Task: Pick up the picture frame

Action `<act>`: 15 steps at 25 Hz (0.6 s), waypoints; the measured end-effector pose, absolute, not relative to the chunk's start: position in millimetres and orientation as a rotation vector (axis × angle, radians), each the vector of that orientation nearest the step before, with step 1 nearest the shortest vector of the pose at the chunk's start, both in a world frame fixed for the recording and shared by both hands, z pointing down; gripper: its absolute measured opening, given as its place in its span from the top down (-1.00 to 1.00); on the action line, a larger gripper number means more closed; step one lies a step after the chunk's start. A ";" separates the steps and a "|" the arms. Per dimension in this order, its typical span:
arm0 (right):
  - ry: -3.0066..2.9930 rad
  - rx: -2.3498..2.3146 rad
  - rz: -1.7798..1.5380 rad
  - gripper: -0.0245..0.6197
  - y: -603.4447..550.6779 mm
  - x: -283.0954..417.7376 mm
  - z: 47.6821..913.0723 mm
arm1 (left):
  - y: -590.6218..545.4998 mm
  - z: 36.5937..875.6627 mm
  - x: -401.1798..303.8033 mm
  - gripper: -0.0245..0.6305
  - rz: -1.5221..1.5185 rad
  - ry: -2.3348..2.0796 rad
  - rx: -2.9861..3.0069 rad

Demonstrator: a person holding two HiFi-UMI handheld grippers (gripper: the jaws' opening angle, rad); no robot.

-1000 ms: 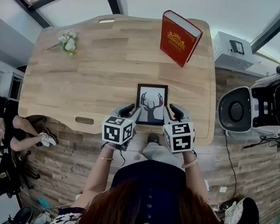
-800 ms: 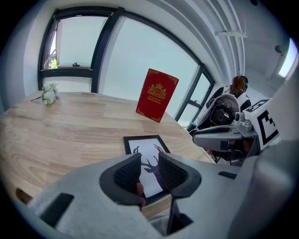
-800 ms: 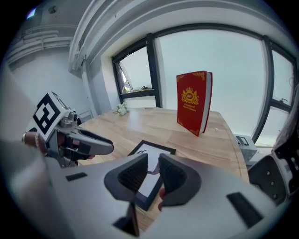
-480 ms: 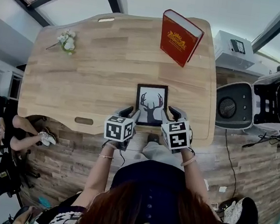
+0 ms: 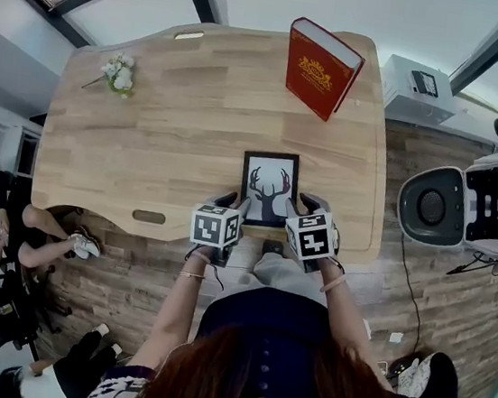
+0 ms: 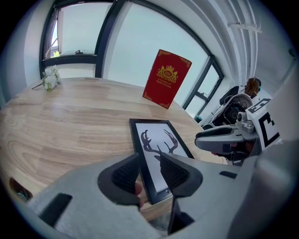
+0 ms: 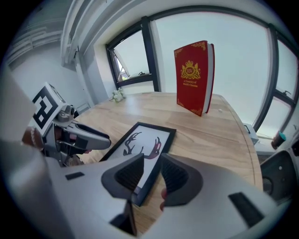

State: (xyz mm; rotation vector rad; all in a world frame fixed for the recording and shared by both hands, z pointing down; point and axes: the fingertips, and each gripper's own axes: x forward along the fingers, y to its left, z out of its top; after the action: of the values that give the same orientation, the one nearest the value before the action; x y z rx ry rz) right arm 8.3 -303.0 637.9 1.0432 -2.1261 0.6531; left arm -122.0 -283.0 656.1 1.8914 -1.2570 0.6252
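Picture frame: 1 | red book: 1 | flower sprig: 1

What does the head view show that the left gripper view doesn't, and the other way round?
Only the head view: the plank floor and the wearer's own arms and dark top. Only the left gripper view: the ribbed inner faces of the left tool, its jaws having just been opening, astride the picture frame's edge without pressing it. Both: the frame, the red book, white flowers and wooden table.
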 end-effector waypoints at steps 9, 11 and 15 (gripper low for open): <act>-2.083 1.022 0.722 0.51 -303.2 10.2 658.0 | -278.6 676.1 -124.2 0.51 0.639 -1.245 1.824; -2.076 1.018 0.736 0.51 -302.9 10.2 661.0 | -277.3 680.0 -124.8 0.51 0.639 -1.243 1.809; -2.066 1.003 0.770 0.49 -301.9 8.5 668.3 | -274.5 688.5 -126.2 0.51 0.649 -1.237 1.785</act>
State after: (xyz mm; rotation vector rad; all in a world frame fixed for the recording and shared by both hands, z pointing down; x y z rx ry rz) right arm 8.5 -301.9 668.3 1.0033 -2.0658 0.7701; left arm -126.2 -274.5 688.5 1.7853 -1.2366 0.6495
